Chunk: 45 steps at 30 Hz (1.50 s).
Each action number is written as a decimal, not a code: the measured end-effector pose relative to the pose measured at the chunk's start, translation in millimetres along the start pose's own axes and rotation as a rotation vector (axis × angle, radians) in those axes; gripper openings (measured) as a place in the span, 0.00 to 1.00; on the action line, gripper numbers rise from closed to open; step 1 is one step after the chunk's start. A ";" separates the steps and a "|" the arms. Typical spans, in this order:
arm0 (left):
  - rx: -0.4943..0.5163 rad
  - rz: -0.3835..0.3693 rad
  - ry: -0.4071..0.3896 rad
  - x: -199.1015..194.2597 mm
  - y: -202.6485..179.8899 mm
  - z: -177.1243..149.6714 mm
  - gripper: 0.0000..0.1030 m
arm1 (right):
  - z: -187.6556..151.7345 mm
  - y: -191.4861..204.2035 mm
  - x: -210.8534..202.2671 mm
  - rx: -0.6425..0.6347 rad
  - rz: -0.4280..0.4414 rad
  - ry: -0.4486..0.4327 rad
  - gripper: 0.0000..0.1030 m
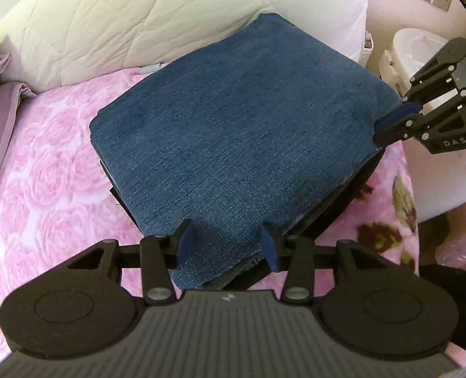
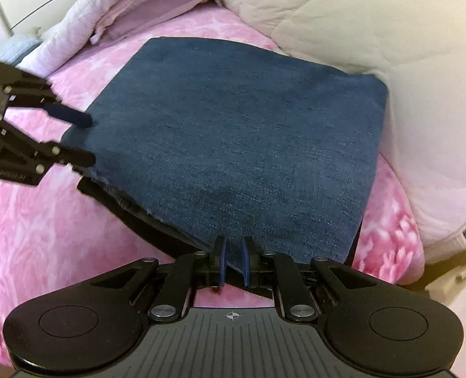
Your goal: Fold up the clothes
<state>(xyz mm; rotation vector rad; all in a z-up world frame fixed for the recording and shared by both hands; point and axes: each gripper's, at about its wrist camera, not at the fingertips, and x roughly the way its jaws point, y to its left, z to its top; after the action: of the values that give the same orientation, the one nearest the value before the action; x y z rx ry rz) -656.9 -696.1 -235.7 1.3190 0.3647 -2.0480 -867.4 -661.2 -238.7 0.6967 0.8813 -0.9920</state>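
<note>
Folded denim garment (image 1: 233,132) lies square on the pink rose blanket (image 1: 50,163). Left gripper (image 1: 228,245), spread, straddles its near edge; right gripper (image 2: 233,261), nearly closed, pinches another edge, likely squaring the layers.

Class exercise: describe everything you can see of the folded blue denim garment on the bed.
The blue denim garment is folded into a thick, roughly square stack of layers, with darker layers and a frayed edge showing underneath. It lies flat on the pink rose-patterned blanket, its far corner against a cream quilt. The left gripper straddles one corner, open. The right gripper seems narrowly closed on another edge.
</note>
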 end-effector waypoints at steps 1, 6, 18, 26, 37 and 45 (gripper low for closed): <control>-0.006 -0.008 0.000 -3.3 0.6 2.1 0.37 | 1.4 -1.5 -6.6 -0.003 0.002 -0.003 0.11; -0.028 -0.031 0.026 2.9 -8.0 2.3 0.35 | -10.4 -14.5 -24.1 0.036 -0.029 -0.025 0.11; -0.087 -0.067 0.081 10.7 -16.8 41.1 0.36 | 40.3 -79.0 -12.8 0.067 -0.014 -0.028 0.11; -0.157 -0.045 0.122 24.7 -17.2 45.6 0.41 | 88.2 -114.1 9.5 -0.013 -0.055 -0.042 0.12; -0.218 -0.041 0.081 13.7 -3.4 60.1 0.39 | 116.2 -133.3 41.2 -0.088 -0.139 -0.059 0.12; -0.378 0.084 -0.005 39.1 73.3 87.7 0.35 | 102.9 -114.0 19.8 -0.117 -0.060 -0.064 0.12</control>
<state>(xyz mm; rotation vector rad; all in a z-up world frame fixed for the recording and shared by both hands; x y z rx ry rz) -680.1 -813.8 -222.1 1.0788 0.6471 -1.8025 -935.2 -798.9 -218.4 0.5392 0.9013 -1.0027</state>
